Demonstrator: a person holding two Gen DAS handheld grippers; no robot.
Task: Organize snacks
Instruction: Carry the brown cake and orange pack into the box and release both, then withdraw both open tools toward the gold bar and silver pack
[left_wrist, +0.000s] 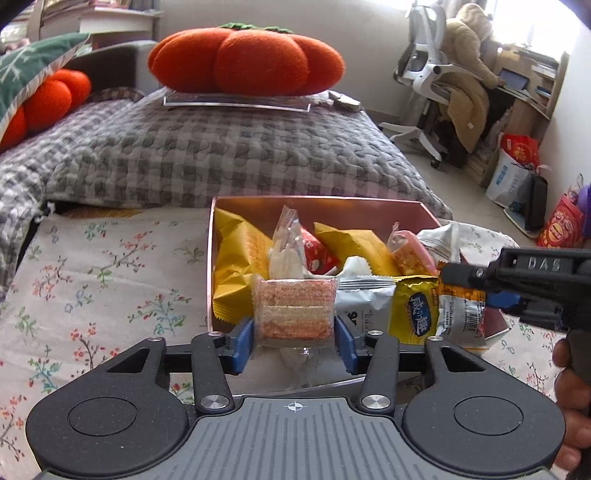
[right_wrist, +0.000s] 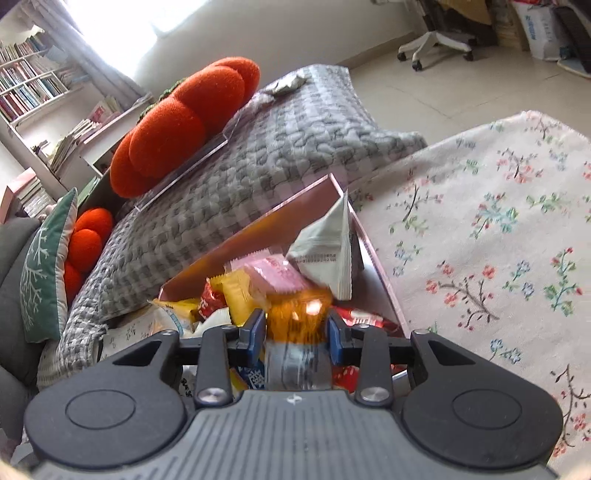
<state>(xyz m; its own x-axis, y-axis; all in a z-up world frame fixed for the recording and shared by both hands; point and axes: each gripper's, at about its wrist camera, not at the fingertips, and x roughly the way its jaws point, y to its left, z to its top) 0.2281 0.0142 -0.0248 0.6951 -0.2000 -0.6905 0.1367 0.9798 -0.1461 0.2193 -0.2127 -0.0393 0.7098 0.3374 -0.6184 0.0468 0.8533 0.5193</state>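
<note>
A pink box (left_wrist: 317, 199) full of snack packs sits on the floral cloth (left_wrist: 92, 266). My left gripper (left_wrist: 294, 339) is over the box's near edge. A clear-wrapped orange wafer pack (left_wrist: 294, 308) stands upright between its blue pads, which sit at the wrapper's edges without squeezing it. My right gripper (left_wrist: 466, 291) comes in from the right, shut on the end of a yellow snack packet (left_wrist: 424, 308) above the box's near right corner. In the right wrist view the same packet (right_wrist: 297, 314) is blurred orange between the right gripper's (right_wrist: 297, 332) pads, over the box (right_wrist: 295, 201).
A grey checked quilt (left_wrist: 221, 147) lies behind the box, with an orange pumpkin cushion (left_wrist: 243, 61) on a clear tray. A hand (left_wrist: 569, 369) holds the right gripper. An office chair (left_wrist: 424, 74), a seated person and bags (left_wrist: 517, 166) are at the far right.
</note>
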